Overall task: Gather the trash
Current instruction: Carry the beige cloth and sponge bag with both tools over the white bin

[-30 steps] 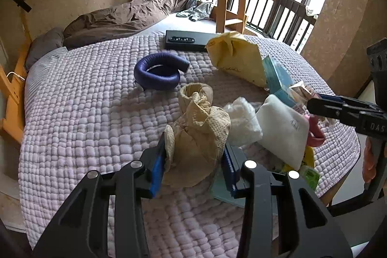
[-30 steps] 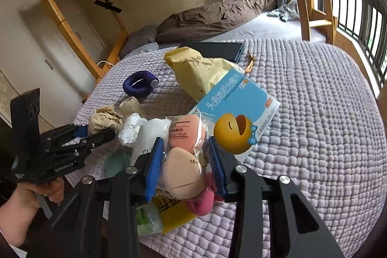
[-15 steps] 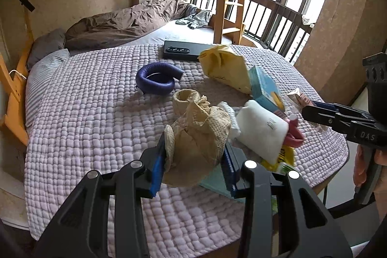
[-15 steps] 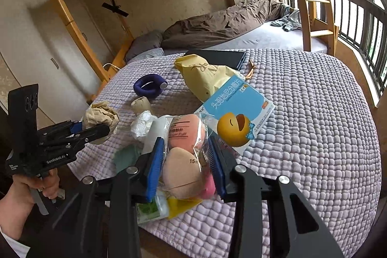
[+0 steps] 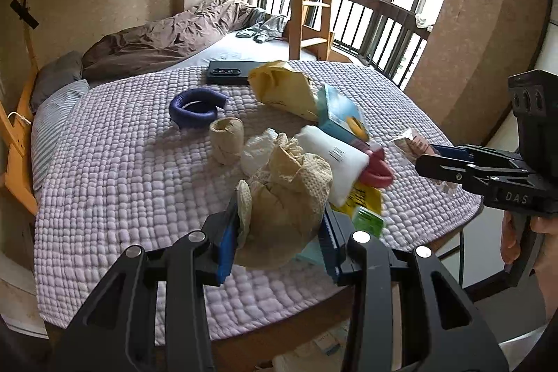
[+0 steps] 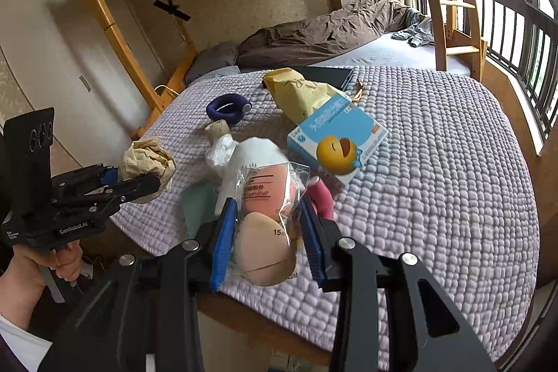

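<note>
Moved: both grippers lifted, drawn back from bed edge with loads. Left gripper (image 5: 279,236): jaws clamped on crumpled beige paper wad (image 5: 284,197), clear of quilt (image 5: 104,169). Right gripper (image 6: 266,232): jaws squeezed on clear puff packet (image 6: 266,215). Left on quilt: yellow bag (image 6: 300,93), blue box (image 6: 336,135), white pouch (image 5: 334,159), paper roll (image 5: 226,140), more. Bin: not visible. Under-bed items indistinct.

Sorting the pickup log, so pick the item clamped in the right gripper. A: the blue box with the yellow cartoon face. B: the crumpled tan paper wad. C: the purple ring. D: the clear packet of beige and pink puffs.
D: the right gripper is shut on the clear packet of puffs, while the crumpled tan paper wad sits in the left gripper.
</note>
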The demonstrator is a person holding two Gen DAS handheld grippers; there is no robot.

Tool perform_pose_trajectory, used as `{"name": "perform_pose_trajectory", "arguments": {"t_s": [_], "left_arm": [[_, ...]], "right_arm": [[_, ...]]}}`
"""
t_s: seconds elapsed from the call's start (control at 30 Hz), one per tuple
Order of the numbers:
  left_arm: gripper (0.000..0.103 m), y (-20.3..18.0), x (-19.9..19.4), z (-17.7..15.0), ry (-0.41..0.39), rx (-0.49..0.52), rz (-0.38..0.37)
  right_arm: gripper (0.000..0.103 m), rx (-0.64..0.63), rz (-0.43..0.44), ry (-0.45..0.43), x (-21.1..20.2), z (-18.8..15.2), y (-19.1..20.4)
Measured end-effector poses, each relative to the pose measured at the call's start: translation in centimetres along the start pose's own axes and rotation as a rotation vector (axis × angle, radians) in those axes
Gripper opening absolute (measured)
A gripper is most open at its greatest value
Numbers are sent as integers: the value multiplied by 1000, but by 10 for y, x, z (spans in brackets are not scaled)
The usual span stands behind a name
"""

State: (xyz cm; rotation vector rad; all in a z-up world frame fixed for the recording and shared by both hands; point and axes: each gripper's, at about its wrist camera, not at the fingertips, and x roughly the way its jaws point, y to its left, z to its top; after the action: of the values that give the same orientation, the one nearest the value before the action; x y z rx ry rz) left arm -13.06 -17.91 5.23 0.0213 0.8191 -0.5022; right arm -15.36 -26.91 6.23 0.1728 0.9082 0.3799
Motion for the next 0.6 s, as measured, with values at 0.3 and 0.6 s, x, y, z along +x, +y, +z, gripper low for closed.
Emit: {"name": "perform_pose_trajectory", "arguments": {"t_s": [0.3,0.6], "left_arm": [[42,-19,-12,-15,14,28,-17],[42,-32,-19,-30,37,47,-42]], "right_arm": [[36,21,13,11,-20,-26,3],[36,25,27,40,-35,-49,6]]}}
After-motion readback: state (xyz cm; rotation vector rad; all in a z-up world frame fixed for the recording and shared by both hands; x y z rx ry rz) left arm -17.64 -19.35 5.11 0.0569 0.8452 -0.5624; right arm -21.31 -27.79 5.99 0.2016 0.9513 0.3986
